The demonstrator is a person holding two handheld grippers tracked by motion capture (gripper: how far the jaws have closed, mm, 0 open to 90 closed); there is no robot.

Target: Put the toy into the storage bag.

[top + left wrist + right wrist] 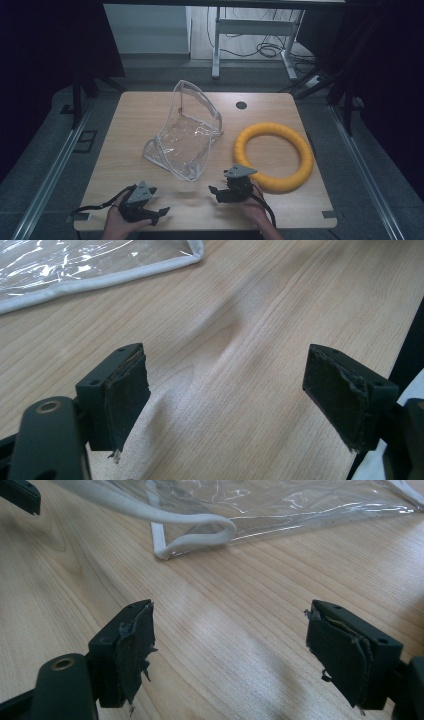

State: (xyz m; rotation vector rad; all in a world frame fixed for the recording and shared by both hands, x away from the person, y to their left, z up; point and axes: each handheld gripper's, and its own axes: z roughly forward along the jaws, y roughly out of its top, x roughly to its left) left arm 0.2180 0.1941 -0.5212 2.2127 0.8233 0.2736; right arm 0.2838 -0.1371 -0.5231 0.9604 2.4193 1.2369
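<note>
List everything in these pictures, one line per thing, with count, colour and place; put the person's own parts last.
Table: one, light wood, centre of the high view.
Clear plastic bag: one, transparent with white edging, middle of the table, partly standing open.
Foam ring: one, yellow, lying flat on the table's right side.
Round cap: one, dark, set in the table near its far edge.
Desk frame: one, white, on the floor beyond the table, cables beneath it.
Left gripper: one, black, near edge, jaws open and empty.
Right gripper: one, black, beside the ring, jaws open and empty.
Hands: two, holding the grippers.
</note>
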